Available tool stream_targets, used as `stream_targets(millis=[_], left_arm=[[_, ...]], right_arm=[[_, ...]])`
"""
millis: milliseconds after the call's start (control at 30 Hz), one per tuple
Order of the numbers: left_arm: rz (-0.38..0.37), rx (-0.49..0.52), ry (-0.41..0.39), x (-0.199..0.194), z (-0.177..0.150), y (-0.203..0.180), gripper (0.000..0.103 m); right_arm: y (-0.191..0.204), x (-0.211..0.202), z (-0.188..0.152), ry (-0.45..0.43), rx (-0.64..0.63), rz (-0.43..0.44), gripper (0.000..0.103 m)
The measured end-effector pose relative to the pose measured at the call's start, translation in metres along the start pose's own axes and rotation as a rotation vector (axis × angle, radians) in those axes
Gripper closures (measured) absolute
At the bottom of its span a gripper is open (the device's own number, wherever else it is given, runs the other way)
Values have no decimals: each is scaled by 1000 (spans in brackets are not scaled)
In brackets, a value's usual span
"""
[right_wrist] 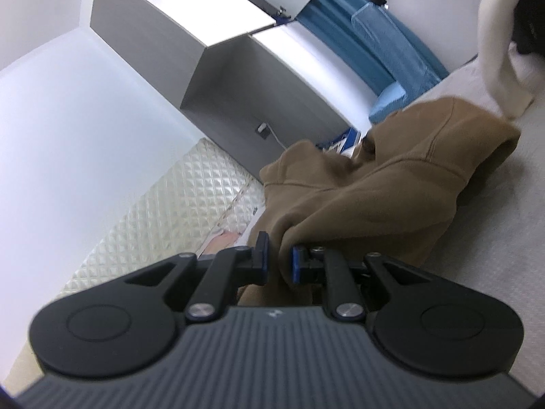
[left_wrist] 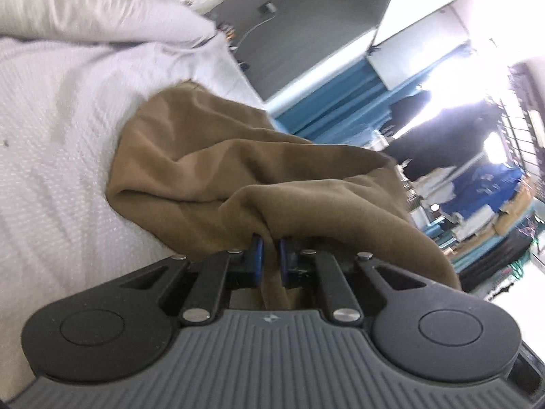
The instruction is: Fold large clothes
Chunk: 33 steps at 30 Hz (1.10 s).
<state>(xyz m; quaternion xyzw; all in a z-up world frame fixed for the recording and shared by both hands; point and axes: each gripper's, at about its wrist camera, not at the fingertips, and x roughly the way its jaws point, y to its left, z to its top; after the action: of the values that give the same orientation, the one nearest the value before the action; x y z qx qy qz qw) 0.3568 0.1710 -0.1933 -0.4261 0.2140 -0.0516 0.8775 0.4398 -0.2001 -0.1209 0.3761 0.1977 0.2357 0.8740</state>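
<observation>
No legible txt, labels or nos. anywhere in either view; all too blurry.

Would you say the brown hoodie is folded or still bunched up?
Bunched up: the brown hoodie lies in loose heaps on the bed, with both grippers pinching its fabric.

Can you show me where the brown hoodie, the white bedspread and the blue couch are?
brown hoodie (right_wrist: 402, 184): right wrist view, on its body.
white bedspread (left_wrist: 58, 156): left wrist view, on a bare patch.
blue couch (right_wrist: 385, 47): right wrist view, on its back.
</observation>
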Motion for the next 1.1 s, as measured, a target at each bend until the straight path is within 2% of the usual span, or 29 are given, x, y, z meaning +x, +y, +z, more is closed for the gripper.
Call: stream_targets(millis=[233,433,533,700,833,967,1000,1033,1100], left_arm=[[-20,68,12,-69,-32,-32,92],[14,122,80,-100,-71,-49,92],[58,149,142,-98,-90,-50,92],[188,227,271,-76,-117,-50,92],[253,242,313,-62,-124,-39,91],[238,205,317,-61,-116,-30,88],[235,203,318,-62,-114,-29,81],[229,198,323,-64,-111,-30,66],[197,180,310,-72,-107,-31,46]], right_arm=[[6,-39,2,-32,-35,-36,87],[1,-50,-4,37,-98,-179,86],[-6,-40,-9,113,-132,-288,86],[-24,-13,-24,221,-187,-464,86],[-31,5,-34,275,-194,-507,84],[-38,1,-32,253,-119,-493,83],[-39,-4,-31,244,-94,-485,81],[-39,-9,-30,232,-75,-479,80],[-38,-15,-29,221,-53,-469,69]])
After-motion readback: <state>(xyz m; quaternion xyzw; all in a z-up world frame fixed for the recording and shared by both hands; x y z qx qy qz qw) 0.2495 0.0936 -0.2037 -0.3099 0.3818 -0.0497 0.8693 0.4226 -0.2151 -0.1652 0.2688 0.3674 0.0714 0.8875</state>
